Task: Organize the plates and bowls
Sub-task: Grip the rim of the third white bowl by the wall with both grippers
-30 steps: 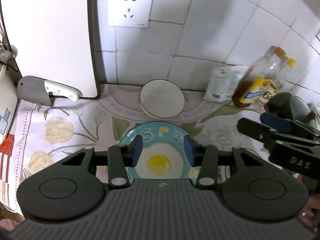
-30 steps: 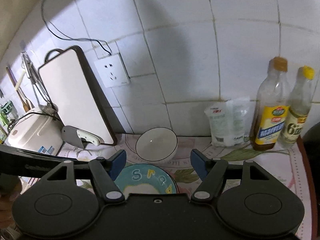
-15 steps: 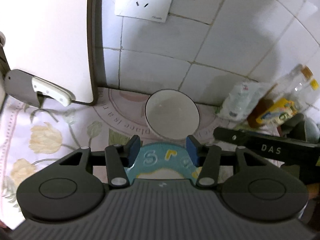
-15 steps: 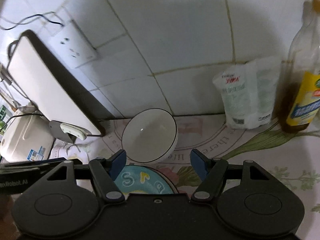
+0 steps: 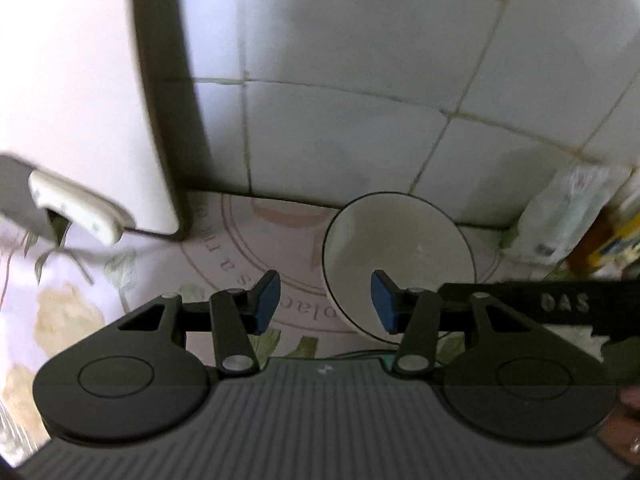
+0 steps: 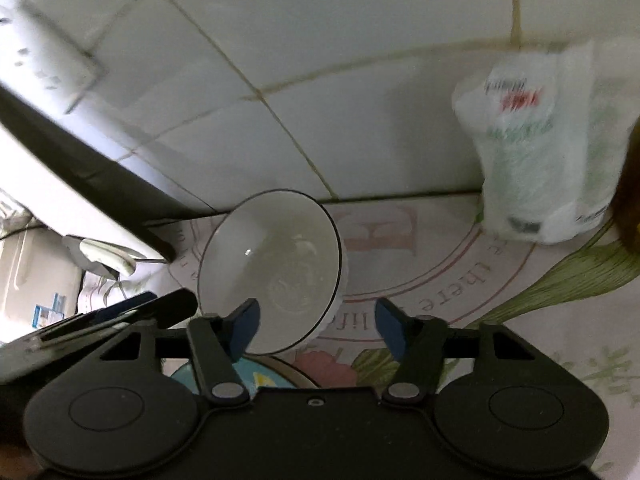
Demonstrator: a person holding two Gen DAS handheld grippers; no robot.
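Both claws have come down and in toward the tiled wall since a second ago: the white ceramic bowl with a thin dark rim (image 6: 272, 268) now fills much more of each view, and the blue plate with a fried-egg print (image 6: 240, 378) has slipped almost wholly under the claw bodies, only a sliver showing in front of the bowl.

The right claw (image 6: 316, 326) has just been closing. Its blue pads stand apart, the left one over the bowl's near rim, the right one outside the bowl's wall; neither pad visibly presses on it. The left claw (image 5: 324, 300) stands apart too, with only the near left edge of the bowl and the printed cloth between its pads.

The bowl sits upright on the flower-printed cloth covering the counter (image 6: 440, 280), near the wall and just behind the plate.

Around it: a white cutting board with a dark frame (image 5: 80, 80) leans against the wall to the left, a white-handled cleaver (image 5: 76, 208) at its foot. To the right stands a white plastic packet with green and red print (image 6: 548, 144), well apart from the bowl, and beyond it a brown bottle edge (image 6: 630, 200). The right claw's black arm crosses the left view's right side, just in front of the packet.
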